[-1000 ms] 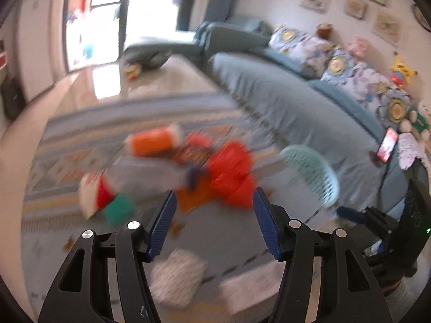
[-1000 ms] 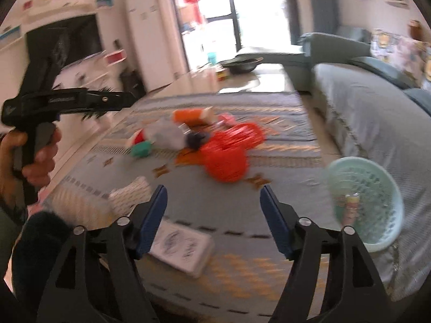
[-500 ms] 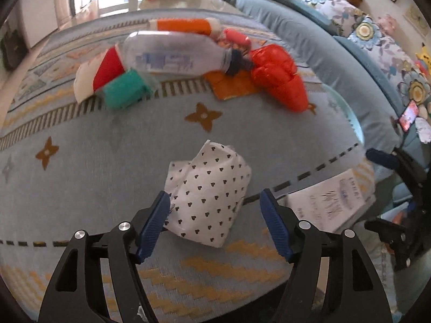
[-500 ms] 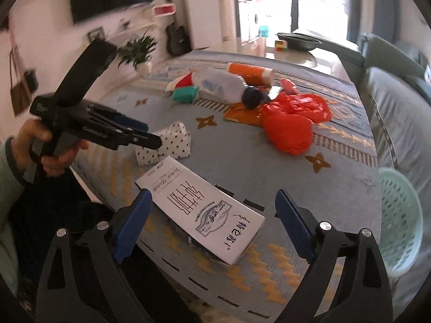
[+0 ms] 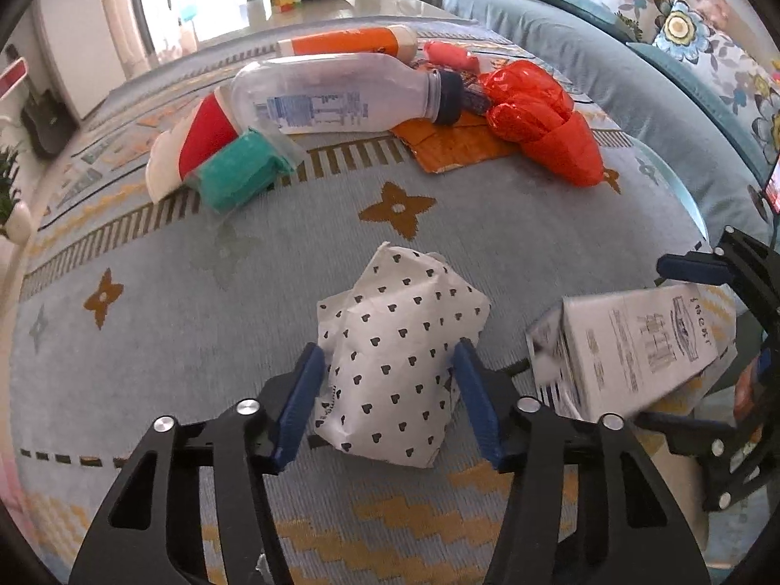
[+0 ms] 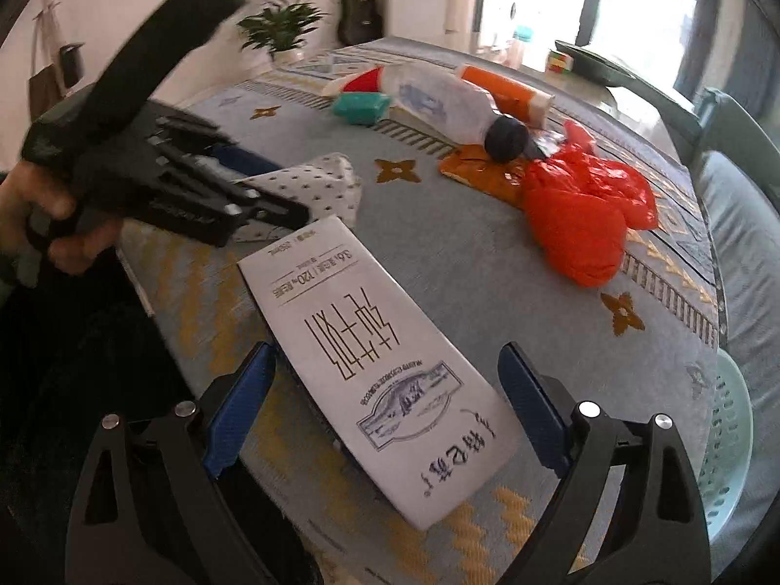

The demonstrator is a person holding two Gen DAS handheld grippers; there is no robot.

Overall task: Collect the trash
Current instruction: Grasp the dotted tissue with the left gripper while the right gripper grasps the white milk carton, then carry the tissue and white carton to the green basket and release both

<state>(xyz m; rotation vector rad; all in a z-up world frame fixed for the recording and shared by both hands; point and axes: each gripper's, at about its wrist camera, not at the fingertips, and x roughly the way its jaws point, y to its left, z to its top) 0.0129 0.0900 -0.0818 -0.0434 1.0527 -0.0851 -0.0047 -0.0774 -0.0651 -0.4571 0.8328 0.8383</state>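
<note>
My left gripper (image 5: 387,402) is open, its blue pads on either side of a crumpled white paper bag with black hearts (image 5: 397,360), also seen in the right wrist view (image 6: 312,185). My right gripper (image 6: 385,414) is open wide around a flat white printed box (image 6: 375,356), which also shows in the left wrist view (image 5: 629,341). Farther back lie a clear plastic bottle (image 5: 336,95), an orange tube (image 5: 341,41), a green packet (image 5: 236,173), a red-and-white wrapper (image 5: 190,144) and a red plastic bag (image 5: 541,117). A mint basket (image 6: 726,443) stands at the right.
The trash lies on a blue patterned cloth (image 5: 146,292) covering a table. A blue sofa (image 5: 609,48) with cushions runs along the right. An orange flat wrapper (image 5: 453,144) lies under the bottle. A potted plant (image 6: 282,29) and a guitar (image 6: 358,14) stand behind.
Both grippers have moved forward and down. The left one now straddles the heart-print bag and the right one straddles the white box.
</note>
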